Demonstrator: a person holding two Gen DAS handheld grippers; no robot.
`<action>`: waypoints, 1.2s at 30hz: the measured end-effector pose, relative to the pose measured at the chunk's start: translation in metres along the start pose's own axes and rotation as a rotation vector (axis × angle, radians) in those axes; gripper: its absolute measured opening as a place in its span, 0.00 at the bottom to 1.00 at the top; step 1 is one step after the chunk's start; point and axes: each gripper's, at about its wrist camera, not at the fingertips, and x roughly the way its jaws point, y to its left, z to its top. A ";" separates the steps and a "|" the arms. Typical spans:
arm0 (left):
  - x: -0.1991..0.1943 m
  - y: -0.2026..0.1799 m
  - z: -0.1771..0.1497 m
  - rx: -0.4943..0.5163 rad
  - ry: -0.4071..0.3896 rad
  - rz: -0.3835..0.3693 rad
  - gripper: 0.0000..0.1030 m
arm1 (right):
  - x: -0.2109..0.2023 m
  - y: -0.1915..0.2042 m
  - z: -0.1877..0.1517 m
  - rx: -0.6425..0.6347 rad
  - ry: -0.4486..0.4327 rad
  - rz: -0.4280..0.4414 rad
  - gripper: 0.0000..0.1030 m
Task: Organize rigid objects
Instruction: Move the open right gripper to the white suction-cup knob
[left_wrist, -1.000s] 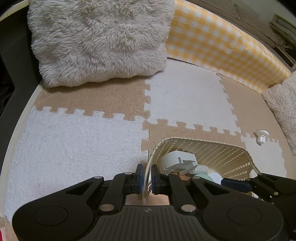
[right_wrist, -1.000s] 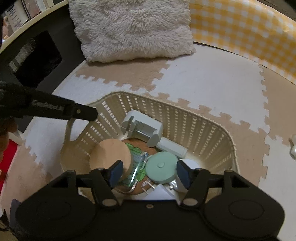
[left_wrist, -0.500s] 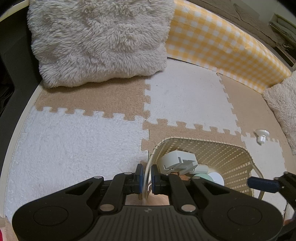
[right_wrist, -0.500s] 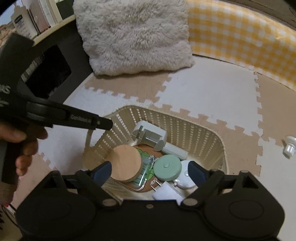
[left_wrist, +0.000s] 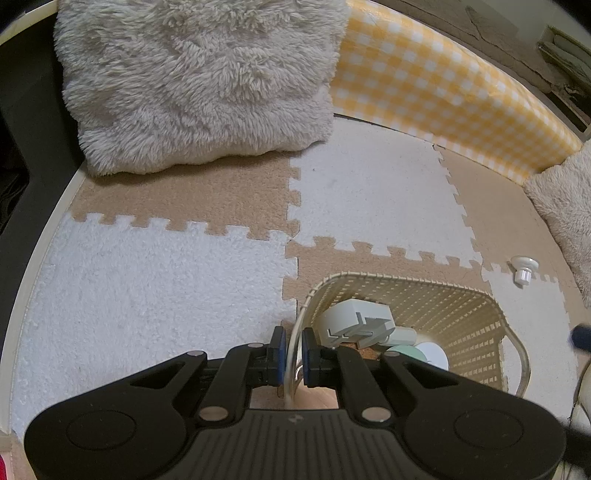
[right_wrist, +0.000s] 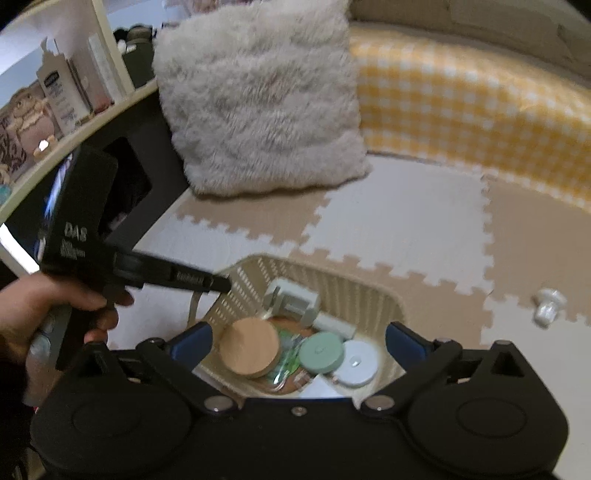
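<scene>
A cream woven basket sits on the foam mat. My left gripper is shut on its left rim, which runs between the blue pads. The right wrist view shows that gripper reaching in from the left, held by a hand. In the basket lie a wooden disc, a green disc, a white disc and a grey clamp-like block. My right gripper hovers above them, its jaws still opening, nothing between them. A small white knob lies on the mat to the right.
A fluffy cushion lies at the back left, a yellow checked bolster along the back, another cushion at the right. A shelf with bottles stands at the left. The white knob lies beyond the basket's right corner.
My right gripper has lifted up and back from the basket while its jaws spread wide. Its blue fingertip slid to the right edge of the left wrist view. The left gripper kept still.
</scene>
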 end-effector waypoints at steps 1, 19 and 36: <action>0.000 0.000 0.000 0.000 0.000 0.000 0.08 | -0.004 -0.003 0.001 0.004 -0.015 -0.008 1.00; 0.000 -0.001 0.000 0.015 0.001 0.011 0.08 | -0.021 -0.128 -0.008 0.141 -0.205 -0.338 1.00; 0.001 -0.003 0.001 0.028 0.005 0.021 0.08 | 0.056 -0.234 -0.041 0.345 -0.118 -0.516 0.99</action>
